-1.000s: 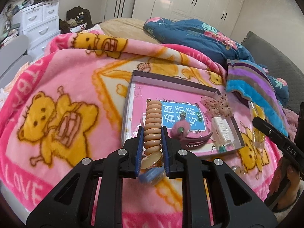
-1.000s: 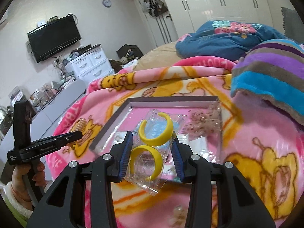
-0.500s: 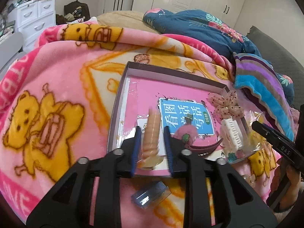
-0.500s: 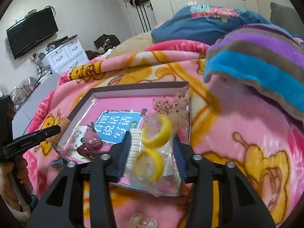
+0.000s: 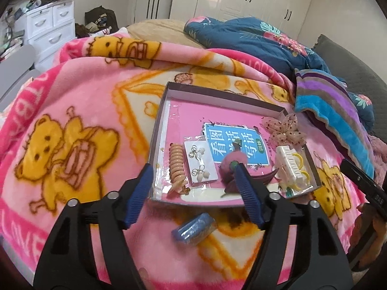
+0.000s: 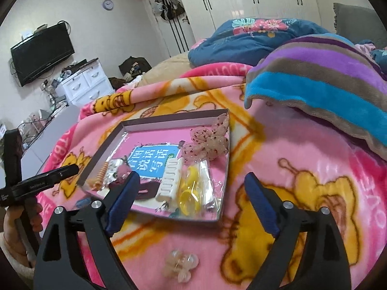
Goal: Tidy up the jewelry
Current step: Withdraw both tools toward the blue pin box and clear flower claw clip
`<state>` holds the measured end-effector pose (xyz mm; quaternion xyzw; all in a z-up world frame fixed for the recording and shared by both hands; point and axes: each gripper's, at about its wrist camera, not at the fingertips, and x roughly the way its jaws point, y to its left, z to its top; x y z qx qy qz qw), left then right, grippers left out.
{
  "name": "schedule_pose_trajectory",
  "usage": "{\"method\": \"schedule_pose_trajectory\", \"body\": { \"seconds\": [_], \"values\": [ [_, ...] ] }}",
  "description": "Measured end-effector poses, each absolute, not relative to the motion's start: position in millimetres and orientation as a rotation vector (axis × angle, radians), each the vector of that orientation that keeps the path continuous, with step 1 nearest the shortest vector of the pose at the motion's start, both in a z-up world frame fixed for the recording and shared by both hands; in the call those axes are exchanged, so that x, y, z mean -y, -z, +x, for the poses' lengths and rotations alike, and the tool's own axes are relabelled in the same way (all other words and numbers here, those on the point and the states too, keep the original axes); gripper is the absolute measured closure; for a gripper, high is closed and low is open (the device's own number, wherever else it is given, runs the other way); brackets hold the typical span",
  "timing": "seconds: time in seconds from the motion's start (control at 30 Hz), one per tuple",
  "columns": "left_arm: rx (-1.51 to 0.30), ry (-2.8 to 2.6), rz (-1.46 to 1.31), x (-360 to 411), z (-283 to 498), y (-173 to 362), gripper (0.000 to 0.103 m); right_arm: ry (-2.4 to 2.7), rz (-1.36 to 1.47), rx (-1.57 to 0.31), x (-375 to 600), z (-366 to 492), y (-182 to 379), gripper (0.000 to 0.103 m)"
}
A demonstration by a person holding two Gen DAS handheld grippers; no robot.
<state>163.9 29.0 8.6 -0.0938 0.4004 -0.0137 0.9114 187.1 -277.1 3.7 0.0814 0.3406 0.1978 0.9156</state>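
1. Left tool [image 5: 193, 188] stood spread, its jaws having just opened; the peach spiral hair tie [image 5: 176, 166] lay free between its tips, inside the shallow grey-rimmed box [image 5: 217, 93] on the bed.
2. The tie's long axis ran away from the tool.
3. Right tool [image 6: 193, 198] stood spread, also just opened; the clear bag of yellow hoops [image 6: 193, 188] lay in the box's near corner.
4. Blue label [image 5: 235, 146] bore Chinese characters.

1. The left wrist camera is looking forward and down between its fingers, sitting close above the tray's [image 5: 300, 191] near-left corner.
2. The right wrist camera is facing the tray [image 6: 154, 123] from its near-right side, tilted down.
3. Both are sharing the tray and pink blanket [image 5: 79, 111].
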Motion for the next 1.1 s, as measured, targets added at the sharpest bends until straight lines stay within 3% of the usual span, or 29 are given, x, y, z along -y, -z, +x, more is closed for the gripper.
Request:
{"method": "schedule_pose_trajectory", "body": {
  "seconds": [0.43,1.1],
  "values": [
    [-0.810,0.008,-0.161,-26,131,-18,0.018,-0.451,0.123,-0.706,274,154,-12,0.014],
    [-0.917,0.035,-0.164,-26,106,24,0.015,-0.502,0.092,-0.846,250,126,29,0.014]
  ]
}}
